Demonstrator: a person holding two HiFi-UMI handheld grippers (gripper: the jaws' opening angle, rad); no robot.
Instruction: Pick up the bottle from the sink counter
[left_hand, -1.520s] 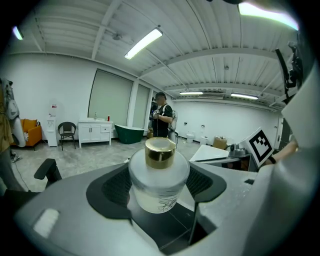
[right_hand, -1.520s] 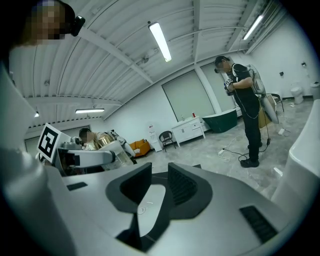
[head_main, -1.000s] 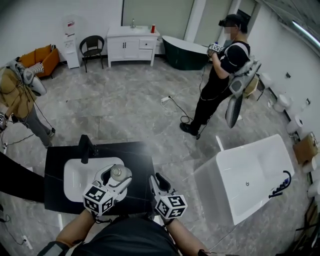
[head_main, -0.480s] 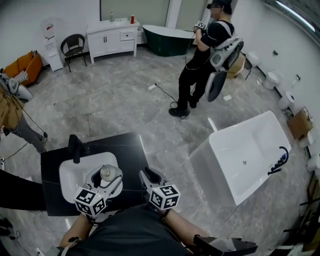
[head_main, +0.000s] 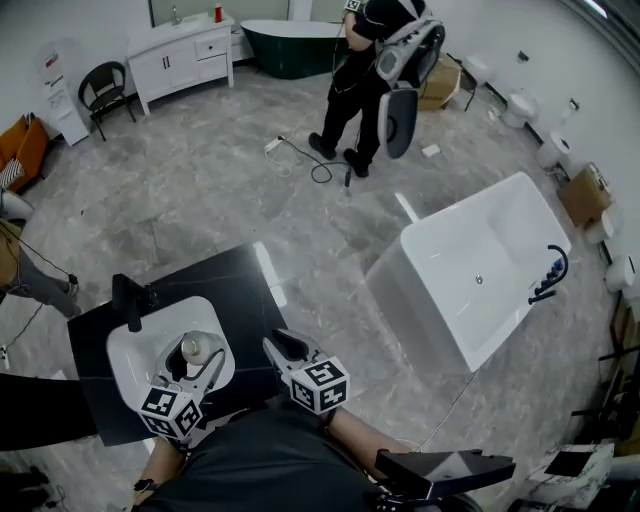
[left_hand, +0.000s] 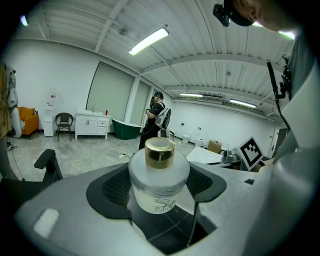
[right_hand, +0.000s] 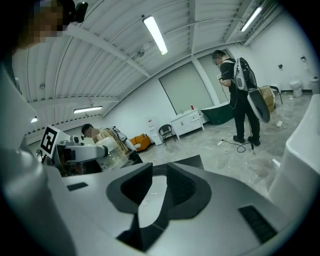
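Gripping the bottle (left_hand: 159, 180) by its sides, the left gripper (head_main: 197, 352) holds it over the basin (head_main: 130, 355) at 7 o'clock. At 6 o'clock, the right gripper (head_main: 283, 344) has its jaws slightly parted and empty.

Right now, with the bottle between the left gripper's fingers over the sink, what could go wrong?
The bottle is round, smooth frosted glass, and the left gripper presses only its sides with its fingers; it might slip or twist and drop onto the white basin or the black counter. The black faucet stands at the basin's far edge, so a forward swing could knock the bottle against it.
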